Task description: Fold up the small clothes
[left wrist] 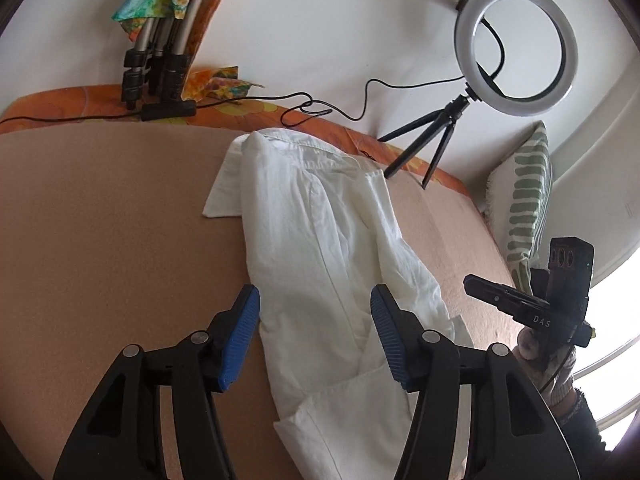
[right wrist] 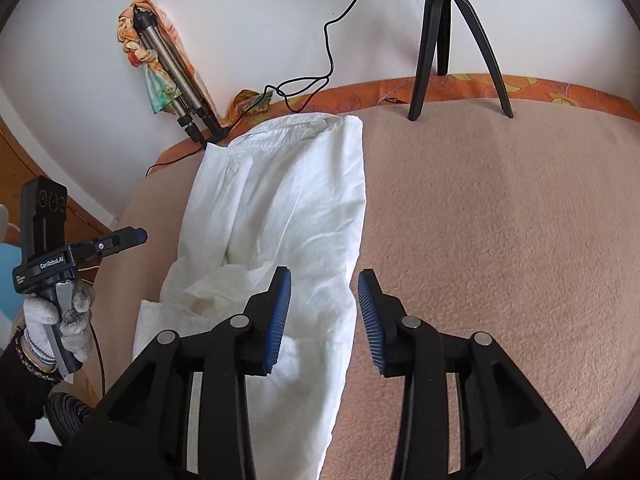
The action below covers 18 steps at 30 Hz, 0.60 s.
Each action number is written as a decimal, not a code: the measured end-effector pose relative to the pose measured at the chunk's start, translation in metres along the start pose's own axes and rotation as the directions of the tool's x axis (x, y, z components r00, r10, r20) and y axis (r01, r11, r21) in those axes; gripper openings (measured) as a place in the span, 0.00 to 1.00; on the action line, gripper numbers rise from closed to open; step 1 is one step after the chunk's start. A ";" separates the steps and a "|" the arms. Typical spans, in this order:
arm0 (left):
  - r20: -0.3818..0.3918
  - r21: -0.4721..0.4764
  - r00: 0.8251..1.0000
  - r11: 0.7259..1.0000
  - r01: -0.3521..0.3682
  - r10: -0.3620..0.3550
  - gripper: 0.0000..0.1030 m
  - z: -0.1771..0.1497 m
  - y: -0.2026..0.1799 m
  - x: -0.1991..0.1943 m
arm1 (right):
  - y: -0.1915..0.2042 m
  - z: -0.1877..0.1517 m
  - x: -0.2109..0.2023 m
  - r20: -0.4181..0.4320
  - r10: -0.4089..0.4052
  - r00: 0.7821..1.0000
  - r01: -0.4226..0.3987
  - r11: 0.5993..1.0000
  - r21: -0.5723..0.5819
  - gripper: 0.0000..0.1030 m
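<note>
We see the white shirt [left wrist: 320, 248] lying lengthwise on the peach blanket [left wrist: 100, 240], folded into a long strip — our left gripper [left wrist: 315, 334] and right gripper [right wrist: 324, 320] both hover above it, jaws apart, gripping nothing

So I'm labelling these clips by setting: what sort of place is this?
Probably a home bedroom: a white shirt lies on a bed's peach blanket against a white wall, a striped pillow at one end, and a ring light set up for filming.
</note>
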<state>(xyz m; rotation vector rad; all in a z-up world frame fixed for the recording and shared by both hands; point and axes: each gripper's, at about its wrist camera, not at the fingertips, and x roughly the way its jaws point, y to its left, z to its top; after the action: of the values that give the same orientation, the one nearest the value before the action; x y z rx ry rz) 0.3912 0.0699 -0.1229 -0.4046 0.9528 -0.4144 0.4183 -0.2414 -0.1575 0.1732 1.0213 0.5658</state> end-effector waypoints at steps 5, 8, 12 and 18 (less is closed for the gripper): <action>-0.018 -0.128 1.000 0.992 0.020 -0.022 0.55 0.033 0.032 0.032 | -0.023 0.043 0.032 -0.024 0.069 0.997 -0.068 0.997 0.039 0.36; -0.024 -0.151 0.999 0.988 0.022 -0.026 0.55 0.047 0.040 0.050 | -0.033 0.064 0.058 -0.043 0.092 0.995 -0.089 0.994 0.061 0.36; -0.020 -0.159 0.999 0.987 0.030 -0.034 0.55 0.063 0.045 0.064 | -0.038 0.087 0.091 -0.048 0.103 0.994 -0.100 0.993 0.058 0.36; -0.027 -0.123 1.000 0.992 0.009 -0.012 0.43 0.073 0.048 0.081 | -0.042 0.101 0.125 -0.064 0.114 0.991 -0.111 0.992 0.055 0.36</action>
<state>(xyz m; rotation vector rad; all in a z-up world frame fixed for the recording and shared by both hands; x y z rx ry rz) 0.5023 0.0802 -0.1653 -0.5171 1.0063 -0.3726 0.5676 -0.1992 -0.2158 0.2598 1.0970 0.6517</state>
